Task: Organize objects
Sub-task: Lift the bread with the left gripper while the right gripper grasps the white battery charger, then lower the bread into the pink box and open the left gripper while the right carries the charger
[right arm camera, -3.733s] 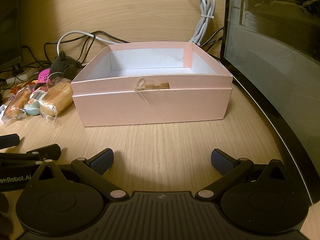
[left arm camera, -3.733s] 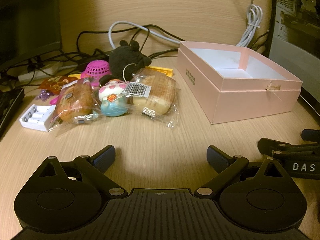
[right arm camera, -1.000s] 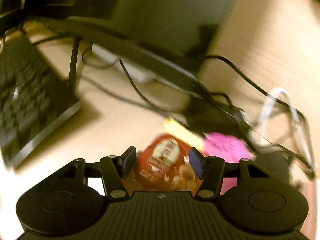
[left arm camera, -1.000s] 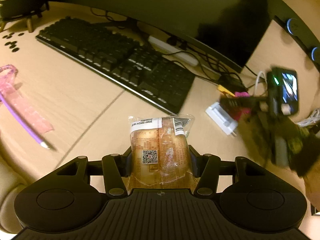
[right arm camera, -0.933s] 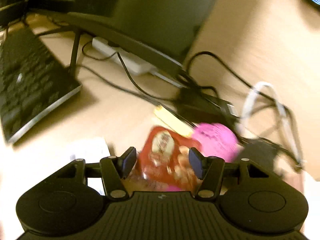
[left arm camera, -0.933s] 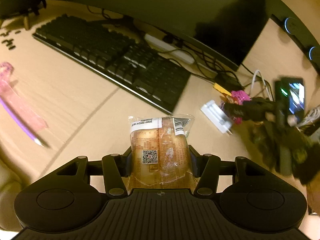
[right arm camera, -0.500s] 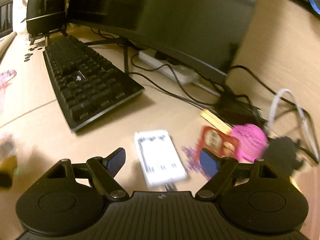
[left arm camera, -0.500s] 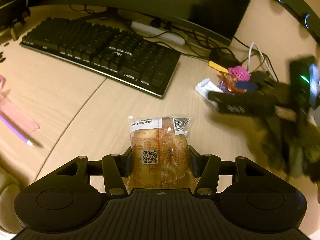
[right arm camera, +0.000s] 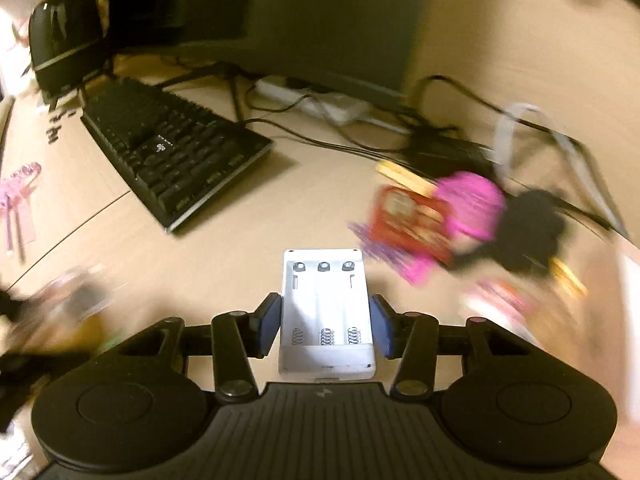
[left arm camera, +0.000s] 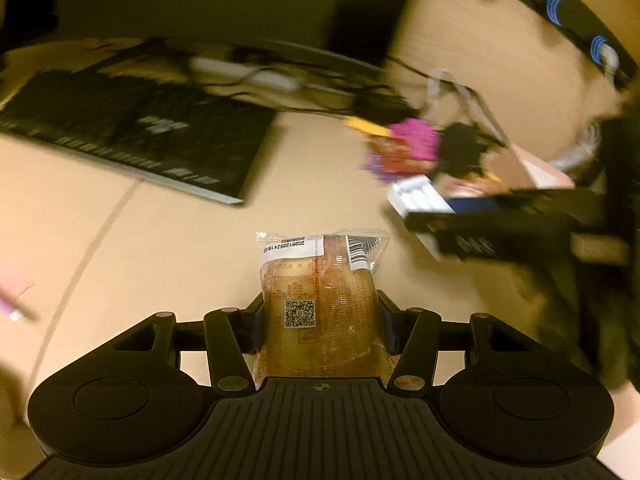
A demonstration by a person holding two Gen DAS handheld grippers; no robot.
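White plastic, the battery holder (right arm camera: 327,320) sits between the closing jaws of the right gripper (right arm camera: 326,330), whose pads appear to be just touching its long sides, though motion blur leaves contact uncertain. The left gripper (left arm camera: 320,326) is clamped on the wrapped bread (left arm camera: 320,304), which projects ahead of its fingers. The smooth, rigid holder may slip if lifted before the pads seat.
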